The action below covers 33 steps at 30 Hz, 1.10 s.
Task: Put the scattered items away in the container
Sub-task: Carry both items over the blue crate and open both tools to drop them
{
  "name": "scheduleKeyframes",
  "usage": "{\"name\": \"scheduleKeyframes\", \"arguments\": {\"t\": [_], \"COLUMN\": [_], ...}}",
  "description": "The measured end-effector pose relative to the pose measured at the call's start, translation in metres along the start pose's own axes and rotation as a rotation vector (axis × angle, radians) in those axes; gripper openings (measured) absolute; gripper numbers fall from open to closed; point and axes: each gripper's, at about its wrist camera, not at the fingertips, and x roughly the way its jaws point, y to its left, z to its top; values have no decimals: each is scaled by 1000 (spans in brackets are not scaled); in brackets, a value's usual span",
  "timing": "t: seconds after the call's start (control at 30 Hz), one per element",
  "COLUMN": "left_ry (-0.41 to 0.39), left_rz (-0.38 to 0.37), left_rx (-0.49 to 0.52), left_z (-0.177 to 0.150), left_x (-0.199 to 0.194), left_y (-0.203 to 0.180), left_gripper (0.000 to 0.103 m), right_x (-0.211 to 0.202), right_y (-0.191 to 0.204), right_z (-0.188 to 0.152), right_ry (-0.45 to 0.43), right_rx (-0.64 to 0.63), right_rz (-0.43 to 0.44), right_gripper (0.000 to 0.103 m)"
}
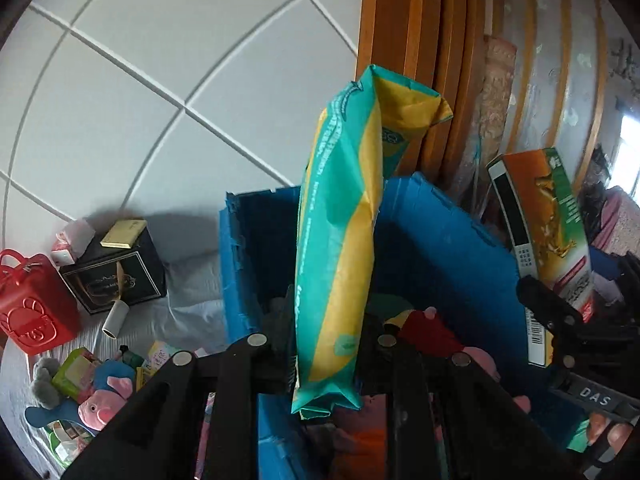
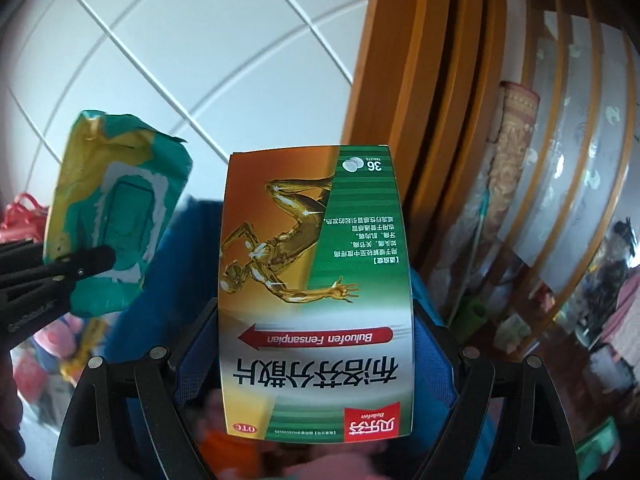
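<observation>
My left gripper (image 1: 328,320) is shut on a teal and yellow wipes packet (image 1: 344,216), which stands up between the fingers above the blue crate (image 1: 440,240). Soft toys and other items lie inside the crate. At the right of this view my right gripper (image 1: 552,312) holds an orange and green medicine box (image 1: 548,232) over the crate's right wall. In the right wrist view the right gripper (image 2: 316,304) is shut wide across that medicine box (image 2: 316,280), with its pads on the box's two sides. The left gripper (image 2: 92,264) and wipes packet (image 2: 116,208) show at the left, the blue crate (image 2: 132,320) below.
Left of the crate, on a pale cloth, lie a red toy case (image 1: 36,308), a black box (image 1: 116,276), a white roll (image 1: 116,316) and a heap of plush toys and small packets (image 1: 100,392). A wooden door frame (image 1: 400,60) stands behind the crate on the white tiled floor (image 1: 160,60).
</observation>
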Motion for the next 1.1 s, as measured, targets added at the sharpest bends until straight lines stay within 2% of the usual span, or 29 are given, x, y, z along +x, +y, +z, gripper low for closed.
{"name": "scheduleKeyframes", "arguments": {"t": [0.13, 0.2, 0.3, 0.4, 0.5, 0.57, 0.6, 0.63, 0.67, 0.7, 0.73, 0.83, 0.93, 1.1], "left_ry": [233, 321, 399, 459, 485, 488, 487, 488, 490, 489, 485, 488, 515, 501], "left_rz": [71, 110, 160, 195, 200, 194, 195, 194, 190, 187, 191, 198, 176, 160], "left_rx": [14, 5, -9, -22, -71, -85, -82, -76, -76, -74, -65, -31, -38, -33], "left_z": [9, 5, -6, -17, -21, -22, -22, -23, -24, -26, -26, -32, -36, -35], "left_x": [97, 136, 180, 207, 217, 219, 219, 219, 219, 219, 219, 220, 227, 222], "left_y": [-49, -61, -68, -64, -59, -61, -64, -67, -69, -70, -71, -76, -56, -51], "left_gripper": [20, 20, 20, 20, 20, 23, 31, 47, 58, 76, 79, 79, 78, 78], "right_x": [73, 109, 146, 176, 204, 212, 220, 223, 224, 227, 229, 232, 232, 230], "right_y": [-38, -52, -51, -50, -59, -57, -63, -63, -62, -60, -58, -39, -31, -34], "right_z": [1, 0, -4, -5, -13, -19, -21, -22, -24, -24, -25, -31, -34, -32], "right_ry": [96, 136, 179, 209, 236, 242, 245, 248, 249, 247, 247, 263, 258, 232], "right_rx": [21, 46, 60, 83, 93, 101, 115, 126, 127, 118, 102, 57, 27, 39], "right_rz": [43, 77, 94, 110, 118, 125, 138, 149, 161, 171, 175, 193, 200, 220], "right_gripper": [87, 87, 87, 87, 87, 87, 87, 87, 87, 87, 87, 87, 87, 88]}}
